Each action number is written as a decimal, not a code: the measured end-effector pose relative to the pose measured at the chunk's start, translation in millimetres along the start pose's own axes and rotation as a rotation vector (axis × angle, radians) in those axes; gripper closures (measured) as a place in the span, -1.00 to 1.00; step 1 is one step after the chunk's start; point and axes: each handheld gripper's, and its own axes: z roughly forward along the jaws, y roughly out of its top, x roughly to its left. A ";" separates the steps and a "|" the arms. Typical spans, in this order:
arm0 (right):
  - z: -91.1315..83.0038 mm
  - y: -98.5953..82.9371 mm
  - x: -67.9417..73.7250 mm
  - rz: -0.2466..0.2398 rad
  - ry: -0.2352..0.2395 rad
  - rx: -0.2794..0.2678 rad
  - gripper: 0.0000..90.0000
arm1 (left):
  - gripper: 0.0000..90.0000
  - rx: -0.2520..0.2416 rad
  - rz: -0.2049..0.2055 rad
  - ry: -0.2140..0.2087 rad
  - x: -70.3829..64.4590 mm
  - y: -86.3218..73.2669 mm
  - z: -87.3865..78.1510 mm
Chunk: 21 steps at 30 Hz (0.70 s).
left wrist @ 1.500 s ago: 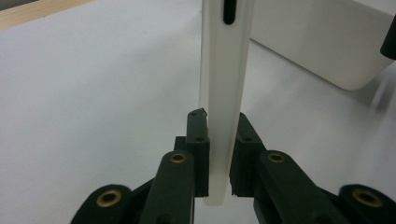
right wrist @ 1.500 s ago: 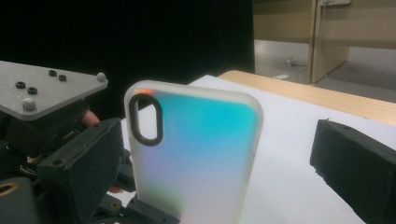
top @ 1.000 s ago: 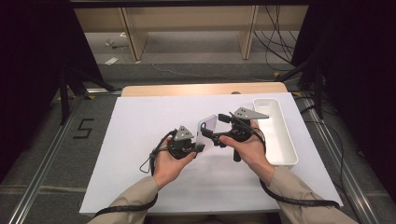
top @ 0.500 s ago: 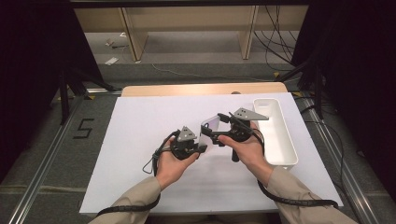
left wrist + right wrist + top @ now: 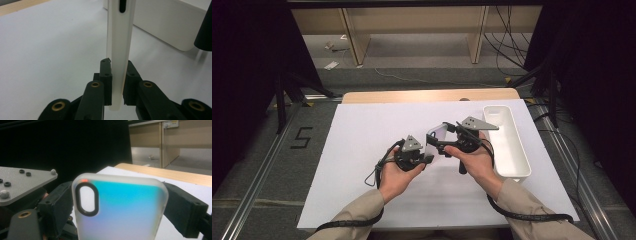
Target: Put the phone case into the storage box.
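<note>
Phone case point(image 5: 437, 136) held above the white counter point(image 5: 362, 135), between my two grippers. Left gripper point(image 5: 117, 82): jaws closed on the case's thin edge, pads pressing both faces. Right gripper point(image 5: 120, 205): jaws clamped across the case's width (frosted back, teal-to-lilac tint, oval camera cutout). No brand or lettering legible on it. White tray point(image 5: 512, 150) just beside my right hand. A "5" point(image 5: 302, 137) is marked on the floor.

A white tabletop point(image 5: 362, 150) carried 1 long white tray point(image 5: 512, 150), which lay along its right edge with its long side running away from the person. A strip of bare wood point(image 5: 402, 96) showed along the far edge.
</note>
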 end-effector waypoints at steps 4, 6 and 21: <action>0.4 -0.5 0.5 -0.001 0.003 0.001 -0.61 | 0.78 0.001 0.001 -0.002 -0.2 0.3 -0.5; 0.2 -0.4 0.5 0.001 0.005 0.002 -0.61 | 0.78 -0.001 -0.001 -0.004 -0.4 0.3 -0.5; -3.3 2.7 1.0 -0.021 0.006 -0.007 -0.59 | 0.37 -0.034 0.025 -0.015 2.0 -0.5 -1.7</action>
